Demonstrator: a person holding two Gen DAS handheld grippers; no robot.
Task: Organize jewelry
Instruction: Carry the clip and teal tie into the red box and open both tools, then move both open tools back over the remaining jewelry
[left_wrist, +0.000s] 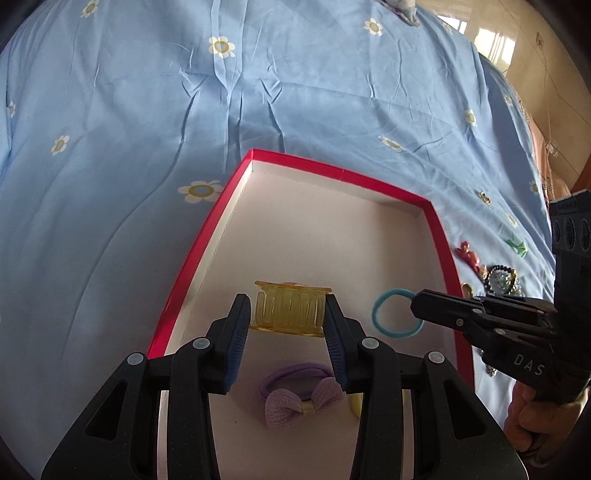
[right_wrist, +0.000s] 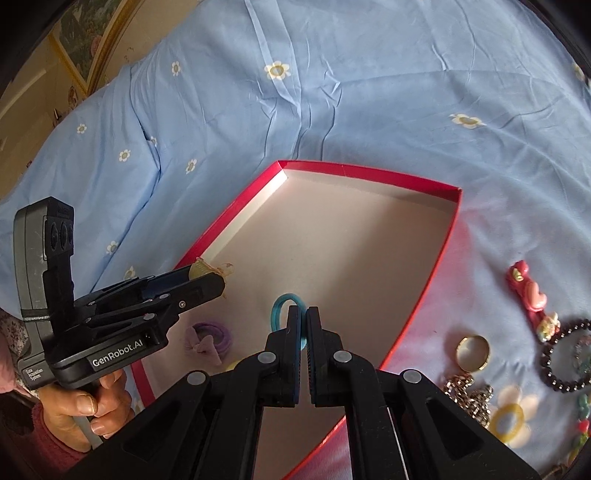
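A shallow red box (left_wrist: 295, 159) with a pale floor lies on the blue flowered bedsheet; it also shows in the right wrist view (right_wrist: 439, 254). My left gripper (left_wrist: 288, 314) is shut on a yellow translucent hair claw (left_wrist: 290, 309) and holds it over the box floor. My right gripper (right_wrist: 303, 314) is shut on a teal hair ring (right_wrist: 282, 314), also over the box; the ring shows in the left wrist view (left_wrist: 395, 313). A purple bow hair tie (left_wrist: 295, 393) lies on the box floor near its front, also seen in the right wrist view (right_wrist: 207, 341).
Loose jewelry lies on the sheet right of the box: a pink clip (right_wrist: 528, 291), a gold ring (right_wrist: 472, 352), a dark bead bracelet (right_wrist: 565, 356), a yellow hair ring (right_wrist: 508, 421) and a sparkly chain (right_wrist: 469, 395). The sheet (right_wrist: 332, 92) stretches beyond the box.
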